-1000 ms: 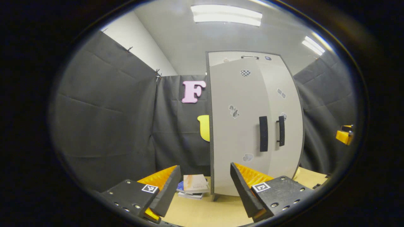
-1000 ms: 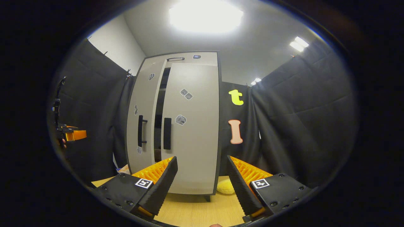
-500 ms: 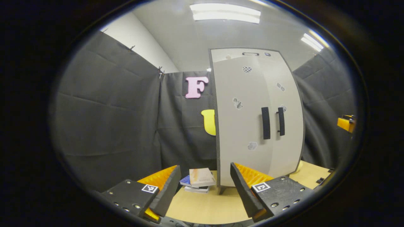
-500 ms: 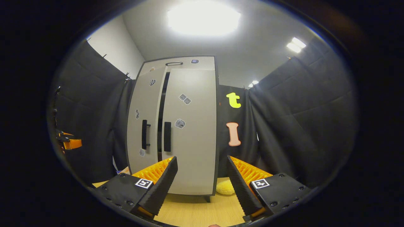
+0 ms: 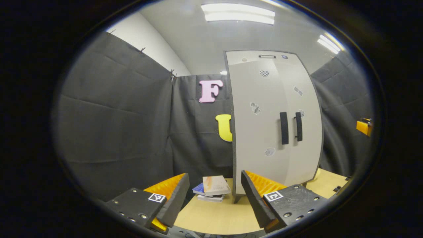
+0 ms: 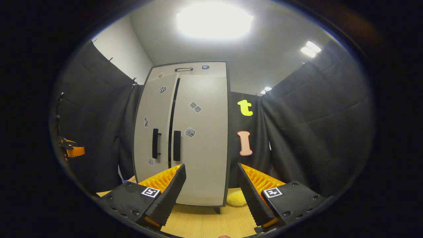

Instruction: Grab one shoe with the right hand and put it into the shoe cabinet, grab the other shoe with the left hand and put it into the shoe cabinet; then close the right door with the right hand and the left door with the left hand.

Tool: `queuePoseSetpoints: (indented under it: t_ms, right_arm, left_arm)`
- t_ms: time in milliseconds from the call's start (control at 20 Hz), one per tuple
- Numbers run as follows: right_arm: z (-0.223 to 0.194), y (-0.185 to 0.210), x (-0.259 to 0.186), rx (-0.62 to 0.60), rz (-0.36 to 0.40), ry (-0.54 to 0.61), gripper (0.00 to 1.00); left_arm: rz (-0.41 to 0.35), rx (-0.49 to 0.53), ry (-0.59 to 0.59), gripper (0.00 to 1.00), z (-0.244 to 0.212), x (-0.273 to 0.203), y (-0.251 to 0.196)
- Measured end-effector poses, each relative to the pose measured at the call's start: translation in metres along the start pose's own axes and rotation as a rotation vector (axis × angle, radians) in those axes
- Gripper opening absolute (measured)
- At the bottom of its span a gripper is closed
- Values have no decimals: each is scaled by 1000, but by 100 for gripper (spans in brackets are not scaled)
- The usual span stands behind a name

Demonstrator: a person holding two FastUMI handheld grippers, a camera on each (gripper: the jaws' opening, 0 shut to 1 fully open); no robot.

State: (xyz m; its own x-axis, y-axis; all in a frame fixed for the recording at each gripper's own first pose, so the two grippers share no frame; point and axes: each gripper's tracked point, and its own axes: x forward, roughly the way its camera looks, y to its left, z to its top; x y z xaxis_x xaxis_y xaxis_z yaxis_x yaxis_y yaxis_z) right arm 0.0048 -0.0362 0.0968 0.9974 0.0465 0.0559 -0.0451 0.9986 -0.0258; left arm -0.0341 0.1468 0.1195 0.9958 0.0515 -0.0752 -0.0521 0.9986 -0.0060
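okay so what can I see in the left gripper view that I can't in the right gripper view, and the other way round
Left gripper view alone: a stack of books on the table beside the cabinet's left side, and the left gripper, open and holding nothing.

Right gripper view alone: a yellow fluffy thing on the table at the cabinet's right foot, a dark slit between the two doors, and the right gripper, also open and holding nothing.

Both: the shoe cabinet with its two black door handles, the wooden table, and ceiling lights.
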Motion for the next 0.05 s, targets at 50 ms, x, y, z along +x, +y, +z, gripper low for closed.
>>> queuePoseSetpoints:
  t_ms: [50]
  right_arm:
    - [0, -1, 0, -1, -2, -1, 98]
  left_arm:
    - [2, 5, -6, 99, 2, -1, 0]
